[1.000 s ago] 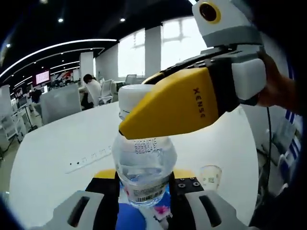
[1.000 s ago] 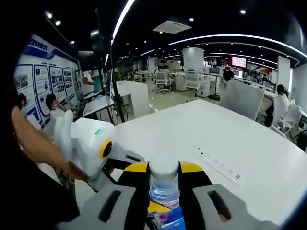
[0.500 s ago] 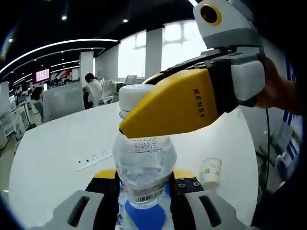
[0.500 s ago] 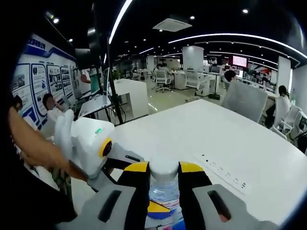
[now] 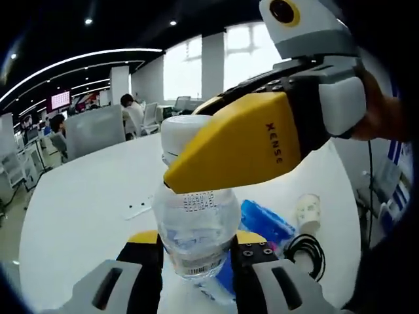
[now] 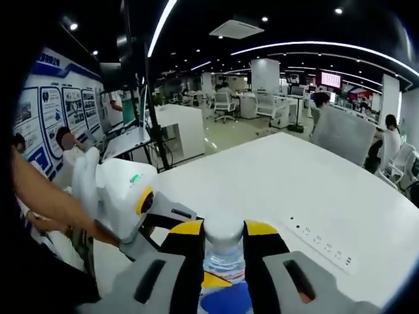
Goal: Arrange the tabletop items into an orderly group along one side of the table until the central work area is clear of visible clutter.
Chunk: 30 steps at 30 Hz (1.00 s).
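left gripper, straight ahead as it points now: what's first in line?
The bottle, already between the left gripper's jaws. Just above, the right gripper is closed on its cap. Beyond is table, depth unclear.

A large open office with a dark ceiling crossed by curved light strips, bright windows beyond white columns, grey chairs, distant desks and a poster wall on the left.
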{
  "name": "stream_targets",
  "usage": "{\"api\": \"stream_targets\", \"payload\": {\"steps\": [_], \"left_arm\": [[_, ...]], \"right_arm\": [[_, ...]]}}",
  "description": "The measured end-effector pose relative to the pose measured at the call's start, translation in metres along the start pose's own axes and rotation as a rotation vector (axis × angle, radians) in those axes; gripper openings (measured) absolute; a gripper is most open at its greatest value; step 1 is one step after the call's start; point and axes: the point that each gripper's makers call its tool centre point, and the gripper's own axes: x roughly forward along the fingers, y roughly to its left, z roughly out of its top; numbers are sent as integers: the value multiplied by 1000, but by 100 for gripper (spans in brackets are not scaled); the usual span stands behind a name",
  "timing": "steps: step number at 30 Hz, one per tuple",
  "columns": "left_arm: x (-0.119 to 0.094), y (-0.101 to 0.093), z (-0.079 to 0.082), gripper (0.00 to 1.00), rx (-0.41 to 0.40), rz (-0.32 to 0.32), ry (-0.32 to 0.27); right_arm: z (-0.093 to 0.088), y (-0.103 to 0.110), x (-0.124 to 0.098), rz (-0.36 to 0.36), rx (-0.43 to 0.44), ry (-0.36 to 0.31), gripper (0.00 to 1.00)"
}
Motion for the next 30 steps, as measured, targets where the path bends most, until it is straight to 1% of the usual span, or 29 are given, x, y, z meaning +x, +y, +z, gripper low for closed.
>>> {"api": "stream_targets", "payload": {"steps": [2,5,7,12,14,16,20,22,26,27,30], "left_arm": [[-3,1,-3,38,-2,0,6],[-2,14,-15,38,-15,6,18],[-2,18,-18,37,-12,10,23],[1,30,-30,37,-5,7,43],[3,32,-33,37,11,12,51],[8,39,-41,38,15,7,61],[12,39,-47,38,12,0,84],[16,40,-54,38,8,-5,96],[20,42,-62,37,10,-16,121],[18,41,-59,37,16,-19,117],[19,43,-58,38,22,-18,117]], "right_arm": [[0,2,8,5,-7,6,16],[-1,8,20,8,-4,9,16],[-2,10,25,7,-8,9,16],[-5,8,41,3,6,12,16],[-8,8,47,-2,11,19,16],[-11,8,53,-8,6,28,16],[-17,7,61,-11,-3,47,17],[-21,7,64,-10,-11,58,17],[-27,5,71,-6,7,70,17],[-27,6,70,-1,7,58,17],[-27,6,70,0,6,55,17]]}}
